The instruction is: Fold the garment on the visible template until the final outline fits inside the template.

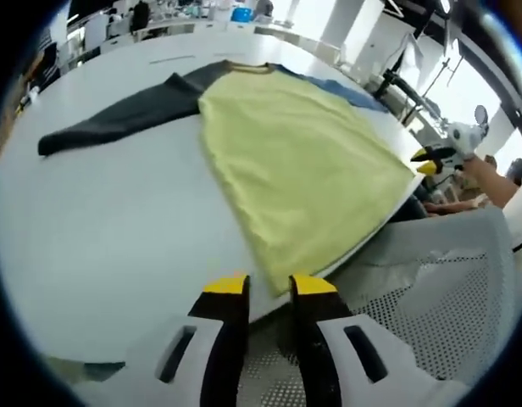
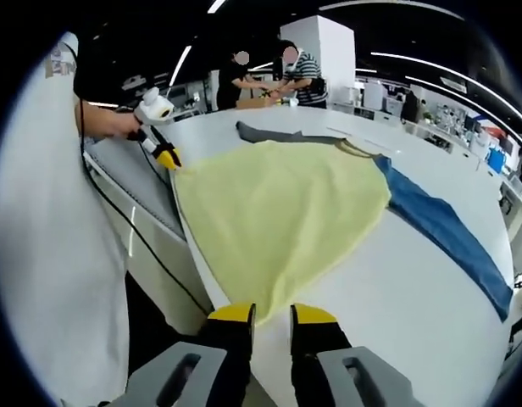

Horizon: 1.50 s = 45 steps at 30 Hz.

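**Item: raglan garment, spread flat, hem at the bench edge**

Left gripper (image 1: 268,287): I see its jaws a little apart with nothing between them, tips just short of the hem corner.

Garment (image 1: 299,161): yellow body lying flat on the white bench (image 1: 117,229), hem along the near edge, collar at the far side. Its long axis runs away from me, from hem to collar. Dark sleeve (image 1: 125,117) stretched out leftward; blue sleeve (image 2: 443,227) stretched out rightward.

Right gripper (image 2: 271,314): jaws slightly parted, empty, tips level with the opposite hem corner.

Judgement: each gripper is paired with its own hem corner, neither clearly nearer, so a two-handed lift of the hem looks like the next move.

Unclear: I cannot make out any template outline. A mesh chair (image 1: 447,280) crowds the bench edge.
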Motion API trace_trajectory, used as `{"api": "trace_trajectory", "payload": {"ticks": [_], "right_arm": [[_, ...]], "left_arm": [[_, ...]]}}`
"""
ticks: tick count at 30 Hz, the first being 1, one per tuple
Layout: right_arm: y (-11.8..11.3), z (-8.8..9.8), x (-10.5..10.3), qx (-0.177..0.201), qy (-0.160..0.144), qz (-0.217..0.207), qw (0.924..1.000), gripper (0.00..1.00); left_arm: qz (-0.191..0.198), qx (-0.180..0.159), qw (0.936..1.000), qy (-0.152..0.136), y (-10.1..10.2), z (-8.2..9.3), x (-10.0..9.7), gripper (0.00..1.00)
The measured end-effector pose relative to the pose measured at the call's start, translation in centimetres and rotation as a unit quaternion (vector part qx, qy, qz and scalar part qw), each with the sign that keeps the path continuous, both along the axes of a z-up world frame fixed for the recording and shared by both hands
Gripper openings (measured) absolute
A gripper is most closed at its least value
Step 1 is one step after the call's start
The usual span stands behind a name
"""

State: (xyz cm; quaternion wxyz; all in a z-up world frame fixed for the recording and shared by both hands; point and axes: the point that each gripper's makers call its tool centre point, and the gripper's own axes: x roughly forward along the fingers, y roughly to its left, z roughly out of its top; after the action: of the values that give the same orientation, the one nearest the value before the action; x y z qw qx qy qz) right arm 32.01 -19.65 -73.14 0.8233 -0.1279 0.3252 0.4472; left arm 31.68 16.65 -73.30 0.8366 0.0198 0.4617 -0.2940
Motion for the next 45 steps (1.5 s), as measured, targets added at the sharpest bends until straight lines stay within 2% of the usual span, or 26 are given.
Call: {"api": "trace_trajectory", "payload": {"ticks": [4,8,14,20,29,37,41,44,45], "right_arm": [[-0.3,0.6,0.6,0.011,-0.005,-0.012,0.9998,0.15],[-0.6,1.3,1.4,0.023,-0.011,-0.030,0.9992,0.19],[-2.3,2.3,3.4,0.039,-0.026,-0.073,0.9963,0.26],[-4.7,2.7,5.1,0.050,-0.028,-0.118,0.9914,0.29],[-7.6,2.9,7.1,0.059,-0.028,-0.180,0.9815,0.31],[-11.0,3.0,9.3,0.059,-0.032,-0.243,0.9678,0.32],[-13.1,3.0,10.7,0.067,-0.024,-0.292,0.9538,0.31],[-14.1,2.8,11.4,0.068,-0.019,-0.311,0.9478,0.30],[-14.9,2.5,11.9,0.065,-0.017,-0.324,0.9435,0.28]], "left_arm": [[-0.019,-0.016,0.9987,-0.044,-0.9,1.5,0.7,0.21],[-0.036,-0.054,0.9954,-0.070,-2.5,3.0,0.9,0.21],[-0.067,-0.079,0.9891,-0.105,-4.2,4.5,0.8,0.26],[-0.077,-0.090,0.9844,-0.130,-5.0,5.4,1.0,0.36],[-0.078,-0.101,0.9811,-0.145,-5.6,6.0,1.2,0.40],[-0.083,-0.100,0.9807,-0.146,-6.0,6.0,0.8,0.40],[-0.086,-0.094,0.9811,-0.146,-6.0,5.9,0.8,0.39],[-0.084,-0.093,0.9816,-0.145,-6.0,5.8,0.8,0.39],[-0.084,-0.092,0.9816,-0.145,-6.0,5.8,0.7,0.39]]}}
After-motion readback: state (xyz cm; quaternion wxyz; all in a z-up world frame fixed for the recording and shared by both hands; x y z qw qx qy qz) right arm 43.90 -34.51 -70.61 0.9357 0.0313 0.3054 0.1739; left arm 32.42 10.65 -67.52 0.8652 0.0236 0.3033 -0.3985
